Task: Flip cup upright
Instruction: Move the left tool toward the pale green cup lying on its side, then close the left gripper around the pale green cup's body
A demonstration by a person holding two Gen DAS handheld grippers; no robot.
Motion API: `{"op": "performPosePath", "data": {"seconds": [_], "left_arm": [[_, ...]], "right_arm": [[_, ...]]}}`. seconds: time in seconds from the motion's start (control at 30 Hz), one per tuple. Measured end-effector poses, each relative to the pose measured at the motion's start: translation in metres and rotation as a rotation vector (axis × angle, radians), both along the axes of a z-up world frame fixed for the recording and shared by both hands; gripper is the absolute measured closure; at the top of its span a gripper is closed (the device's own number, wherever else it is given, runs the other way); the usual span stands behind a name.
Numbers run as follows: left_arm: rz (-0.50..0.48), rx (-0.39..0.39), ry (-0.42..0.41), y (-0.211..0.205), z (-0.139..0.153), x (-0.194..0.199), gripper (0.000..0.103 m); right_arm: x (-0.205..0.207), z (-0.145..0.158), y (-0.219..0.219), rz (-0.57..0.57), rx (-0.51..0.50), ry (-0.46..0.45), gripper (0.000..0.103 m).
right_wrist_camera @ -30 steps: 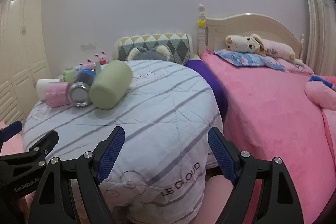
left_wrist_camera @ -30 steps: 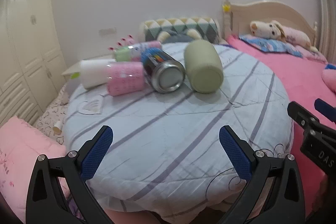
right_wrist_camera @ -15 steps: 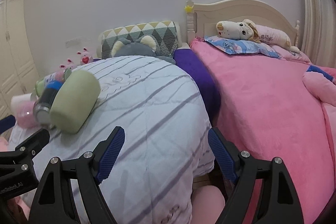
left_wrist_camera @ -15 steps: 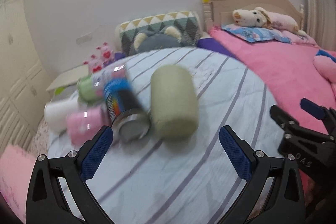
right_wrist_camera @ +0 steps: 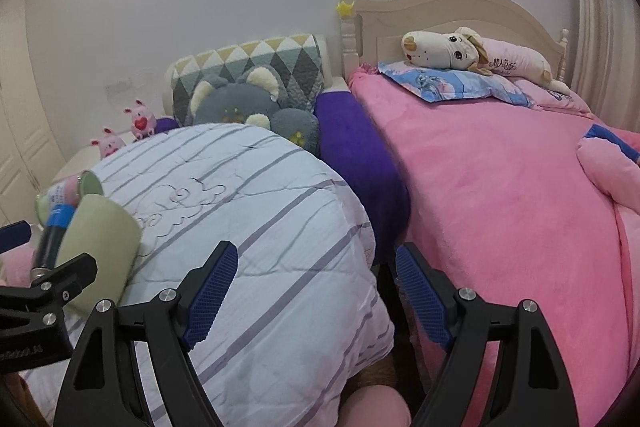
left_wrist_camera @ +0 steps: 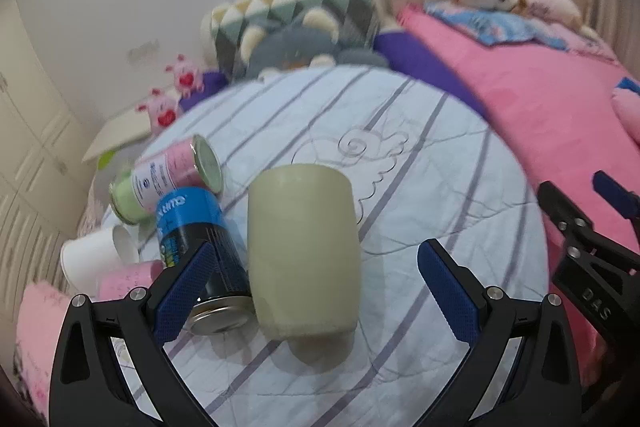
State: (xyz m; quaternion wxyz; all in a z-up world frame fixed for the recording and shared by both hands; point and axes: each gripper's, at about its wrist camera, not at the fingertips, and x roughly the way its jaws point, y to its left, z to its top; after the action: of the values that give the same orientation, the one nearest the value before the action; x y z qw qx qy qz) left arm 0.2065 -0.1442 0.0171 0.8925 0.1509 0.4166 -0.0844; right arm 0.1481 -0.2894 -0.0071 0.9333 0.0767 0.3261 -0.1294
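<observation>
The left gripper (left_wrist_camera: pixel 314 289) is spread wide with nothing between its blue pads (left_wrist_camera: pixel 182 291), which flank the near end of the pale green cup (left_wrist_camera: pixel 302 251) without touching it. The cup lies on its side on the striped white quilt (left_wrist_camera: pixel 420 187), lengthwise toward the camera; which end is the mouth cannot be told. Touching its left flank lies a blue-and-black can (left_wrist_camera: pixel 200 247), silver end nearest. Left of that sit a pink cup (left_wrist_camera: pixel 124 279) and a white paper cup (left_wrist_camera: pixel 94 257), and beyond them a pink-and-green can (left_wrist_camera: pixel 168 179), also tipped over. The right gripper (right_wrist_camera: pixel 316 295) is likewise released and empty, hovering over the quilt's right edge well away from the cup. Farther back are a grey plush (right_wrist_camera: pixel 252 103), a triangle-patterned cushion (right_wrist_camera: pixel 248 67), and the pink bed (right_wrist_camera: pixel 500 187) with a plush dog (right_wrist_camera: pixel 444 51).
</observation>
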Motion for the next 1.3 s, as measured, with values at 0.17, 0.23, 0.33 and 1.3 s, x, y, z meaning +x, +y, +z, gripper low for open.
{"op": "performPosePath", "data": {"seconds": [0.17,0.23,0.33,1.3], "left_arm": [[0.033,0.007,0.078,0.0,-0.013,0.018,0.001],[0.058,0.014,0.111,0.001,-0.02,0.024,0.001],[0.111,0.019,0.164,0.006,-0.031,0.036,0.001],[0.094,0.022,0.264,0.005,-0.038,0.034,0.024]], "right_arm": [[0.012,-0.001,0.001,0.045,-0.017,0.035,0.02],[0.017,-0.003,0.001,0.066,-0.023,0.05,0.02],[0.025,-0.009,0.003,0.091,-0.012,0.076,0.02],[0.022,-0.007,0.009,0.102,0.01,0.141,0.02]]}}
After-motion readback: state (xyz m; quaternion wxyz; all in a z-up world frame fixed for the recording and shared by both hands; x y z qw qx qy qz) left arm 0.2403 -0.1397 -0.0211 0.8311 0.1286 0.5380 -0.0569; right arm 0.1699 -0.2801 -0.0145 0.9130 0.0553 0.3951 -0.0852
